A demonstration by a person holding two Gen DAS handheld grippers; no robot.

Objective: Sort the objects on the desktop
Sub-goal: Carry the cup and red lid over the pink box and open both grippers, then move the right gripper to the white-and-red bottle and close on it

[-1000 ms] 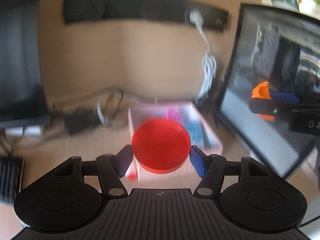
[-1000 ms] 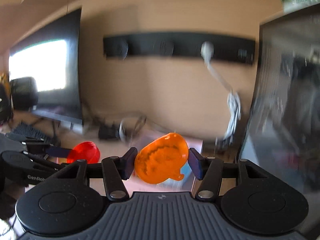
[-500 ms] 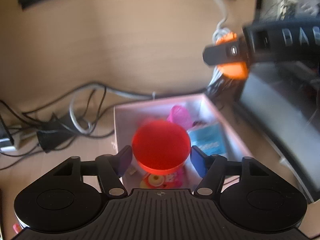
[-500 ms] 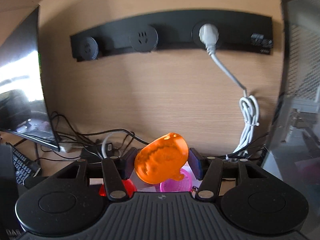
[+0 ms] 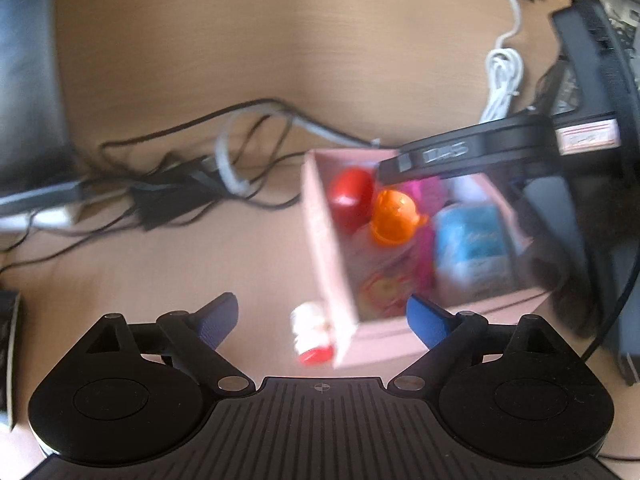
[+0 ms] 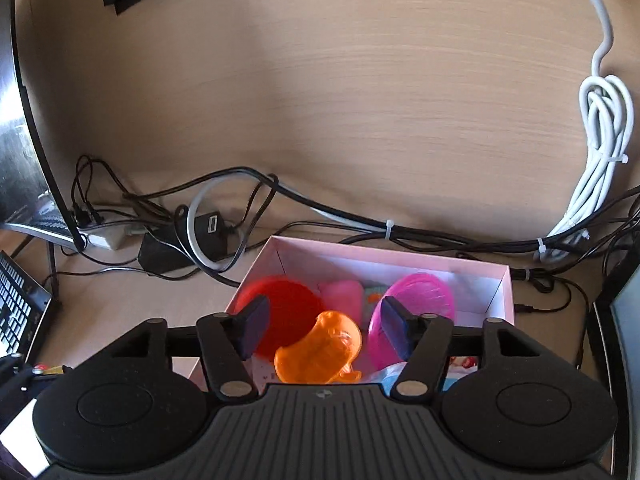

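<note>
Both claws have let go of their loads since the earlier frames: the red round piece [image 6: 286,312] that sat pinched in the left claw [image 5: 322,318] and the orange shell [image 6: 320,350] that the right claw [image 6: 322,326] carried now lie loose inside the pink box [image 6: 472,266].

In the right wrist view the orange shell sits just below and between the blue pads [image 6: 254,326], with a gap on either side, so neither pad presses it. The jaws are opening and stand apart. The red piece lies behind the left-hand pad, in the box's near left corner, and a magenta round shell [image 6: 420,300] lies behind the right-hand pad. A pale pink item [image 6: 342,292] shows between the two, further back in the box.

The left claw's jaws are spreading wide, with only a bare stretch of desk [image 5: 180,264] and the box's near corner in the gap. Ahead of it and to the right, blurred by motion, the box holds the red piece, the orange shell and a light blue packet [image 5: 472,248]. A small white and red item [image 5: 312,338] lies on the desk just outside the box's left wall, straight ahead of the claw. The right claw's black arm reaches over the far side of the box.

Behind the box runs a tangle of black and grey cables [image 6: 224,216]; a bundled white cord [image 6: 600,136] hangs at the far right.
</note>
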